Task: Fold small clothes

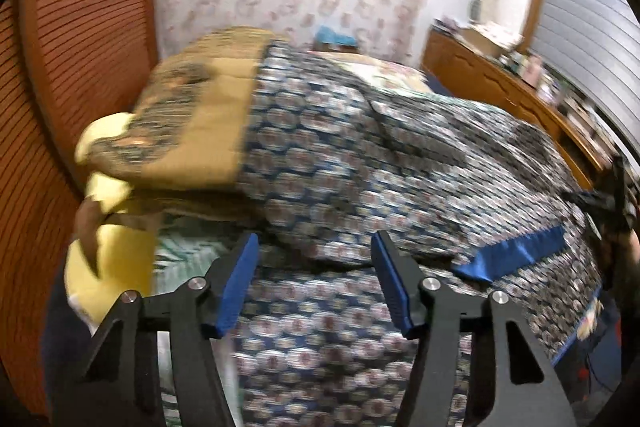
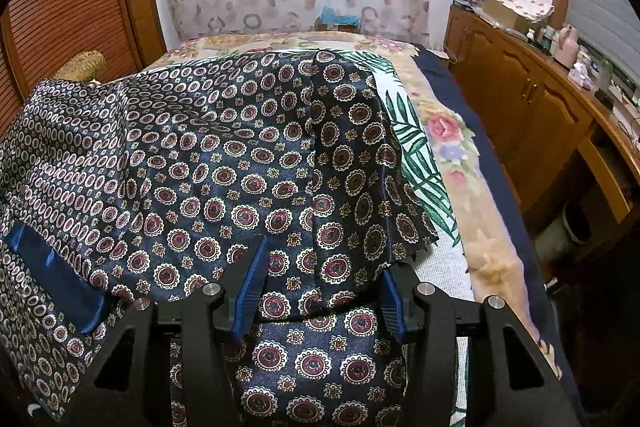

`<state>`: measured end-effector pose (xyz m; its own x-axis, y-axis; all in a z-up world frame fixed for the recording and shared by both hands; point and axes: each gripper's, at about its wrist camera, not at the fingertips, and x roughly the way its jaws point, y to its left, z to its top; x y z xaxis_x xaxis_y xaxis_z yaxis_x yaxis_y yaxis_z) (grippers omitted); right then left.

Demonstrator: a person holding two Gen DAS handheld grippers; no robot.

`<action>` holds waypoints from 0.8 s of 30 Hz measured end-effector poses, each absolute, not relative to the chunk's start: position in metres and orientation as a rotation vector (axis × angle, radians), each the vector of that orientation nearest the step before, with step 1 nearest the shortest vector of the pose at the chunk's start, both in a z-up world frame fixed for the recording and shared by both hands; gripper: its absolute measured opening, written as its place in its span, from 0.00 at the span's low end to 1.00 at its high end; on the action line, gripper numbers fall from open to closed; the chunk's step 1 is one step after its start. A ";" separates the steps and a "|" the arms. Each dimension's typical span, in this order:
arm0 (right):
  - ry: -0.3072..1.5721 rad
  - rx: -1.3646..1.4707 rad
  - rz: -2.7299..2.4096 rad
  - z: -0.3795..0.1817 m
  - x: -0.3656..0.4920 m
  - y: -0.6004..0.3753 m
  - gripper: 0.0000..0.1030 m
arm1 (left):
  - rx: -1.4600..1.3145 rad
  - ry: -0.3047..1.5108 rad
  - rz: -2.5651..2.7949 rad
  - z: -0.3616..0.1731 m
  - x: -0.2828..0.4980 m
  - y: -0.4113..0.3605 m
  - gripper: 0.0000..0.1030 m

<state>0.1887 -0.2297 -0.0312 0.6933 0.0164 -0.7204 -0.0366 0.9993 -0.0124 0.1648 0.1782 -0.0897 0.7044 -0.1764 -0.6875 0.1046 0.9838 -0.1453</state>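
Observation:
A navy satin garment with red and white medallions (image 2: 224, 171) lies spread on the bed, with a plain blue band (image 2: 52, 267) at its left. It also shows, blurred, in the left wrist view (image 1: 360, 163), its blue band (image 1: 516, 251) at the right. My left gripper (image 1: 314, 247) is open and empty just above the cloth. My right gripper (image 2: 320, 259) is open, its blue-padded fingers (image 2: 250, 287) standing either side of a raised fold of the garment, not closed on it. The right gripper shows at the right edge of the left wrist view (image 1: 612, 199).
The bed (image 2: 448, 131) has a floral blanket and a palm-leaf sheet. A tan quilted blanket (image 1: 200, 107) and yellow cloth (image 1: 116, 259) lie at the left. A wooden cabinet (image 2: 532, 107) with clutter runs along the right. A louvred wooden door (image 2: 68, 3) is at the left, a curtain behind.

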 end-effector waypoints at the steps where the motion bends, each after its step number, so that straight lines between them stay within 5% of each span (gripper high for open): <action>1: 0.804 -0.026 0.030 -0.031 0.189 -0.230 0.51 | -0.098 0.771 -0.137 -0.091 0.166 0.182 0.56; 9: 0.804 -0.027 0.028 -0.031 0.189 -0.230 0.51 | -0.124 0.787 -0.121 -0.101 0.191 0.189 0.43; 16: 0.803 -0.028 0.028 -0.031 0.188 -0.229 0.51 | -0.085 0.786 -0.104 -0.097 0.198 0.185 0.14; 22: 0.798 -0.007 0.040 -0.031 0.188 -0.232 0.51 | -0.023 0.778 -0.072 -0.091 0.203 0.177 0.13; 24: 0.795 0.024 0.049 -0.030 0.188 -0.237 0.35 | -0.010 0.787 -0.068 -0.093 0.207 0.176 0.13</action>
<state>0.1883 -0.2374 -0.0297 0.6992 0.0532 -0.7129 -0.0354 0.9986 0.0399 0.2071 0.1765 -0.0930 0.7037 -0.0648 -0.7076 0.0573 0.9978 -0.0344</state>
